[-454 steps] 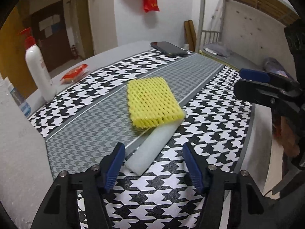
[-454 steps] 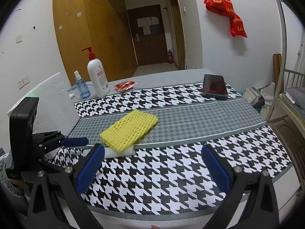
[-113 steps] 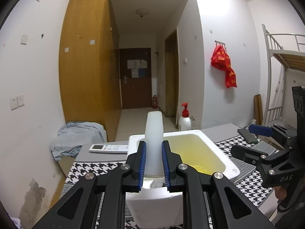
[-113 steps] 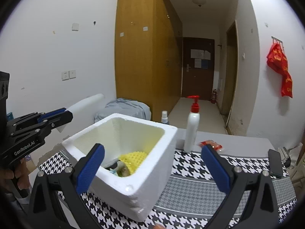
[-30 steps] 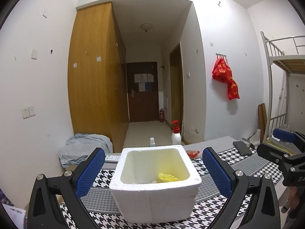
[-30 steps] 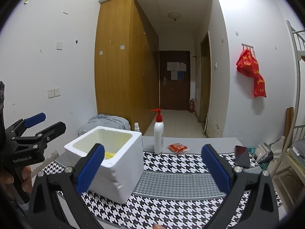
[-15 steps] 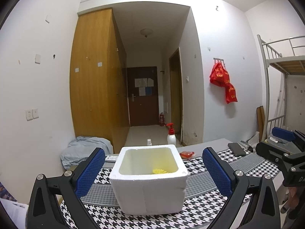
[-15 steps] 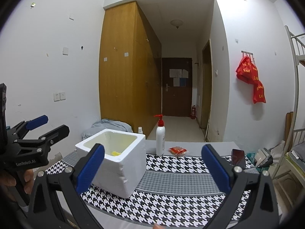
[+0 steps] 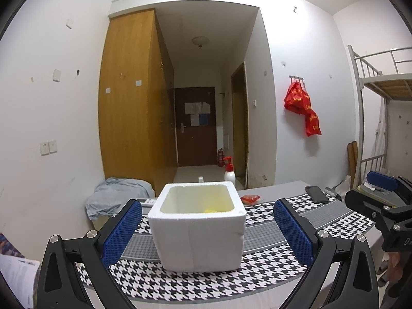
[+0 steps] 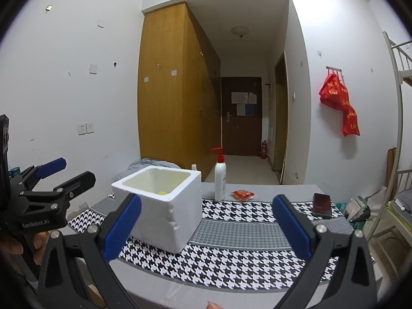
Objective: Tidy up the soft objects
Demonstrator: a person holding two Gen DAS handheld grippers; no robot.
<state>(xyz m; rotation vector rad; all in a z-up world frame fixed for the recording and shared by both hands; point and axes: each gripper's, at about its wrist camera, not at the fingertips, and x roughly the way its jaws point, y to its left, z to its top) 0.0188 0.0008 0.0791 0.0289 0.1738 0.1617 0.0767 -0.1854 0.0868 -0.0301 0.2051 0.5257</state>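
- The left gripper hangs released, jaws wide apart, holding nothing, facing the white foam box.
- The right gripper is likewise spread wide and empty.
- The box stands on the houndstooth table runner; a scrap of yellow foam net shows inside it.
- A pump bottle stands just behind the box.
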